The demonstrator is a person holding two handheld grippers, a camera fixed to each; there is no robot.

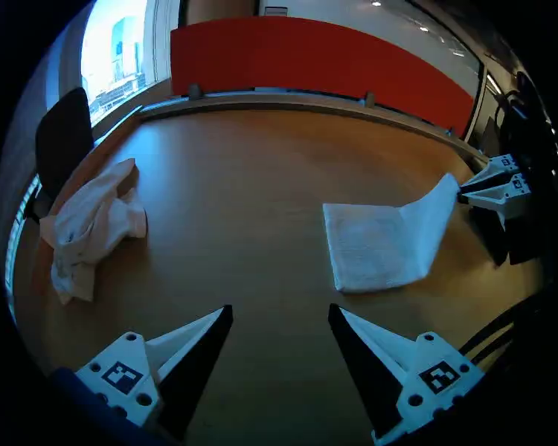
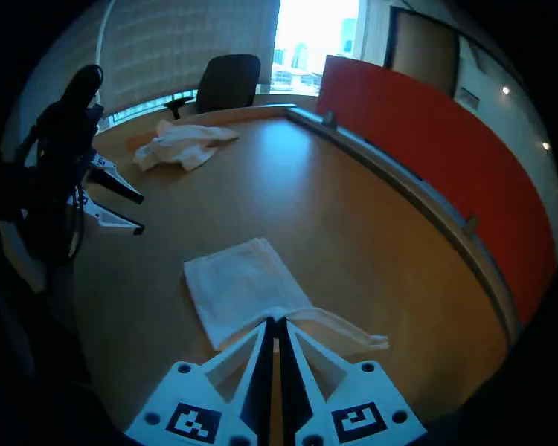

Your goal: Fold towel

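In the right gripper view, the right gripper (image 2: pixel 274 327) is seen at the bottom centre. Its fingers are pressed together on the near edge of the white towel (image 2: pixel 238 286), which is pinched between them. The rest of the towel is spread flat on the wooden table (image 2: pixel 316 201) just above the fingertips, in the lower middle of the frame.

In the left gripper view, the left gripper (image 1: pixel 279 308) is shown at the bottom with its fingers spread wide and nothing held between them. There the towel is seen right of centre, its right edge raised off the table at the far gripper's fingertips. A crumpled white cloth (image 1: pixel 93 223) is heaped at the left, beside a dark chair (image 1: pixel 63 137). A red partition (image 1: pixel 316 59) is set along the table's far edge at the top.
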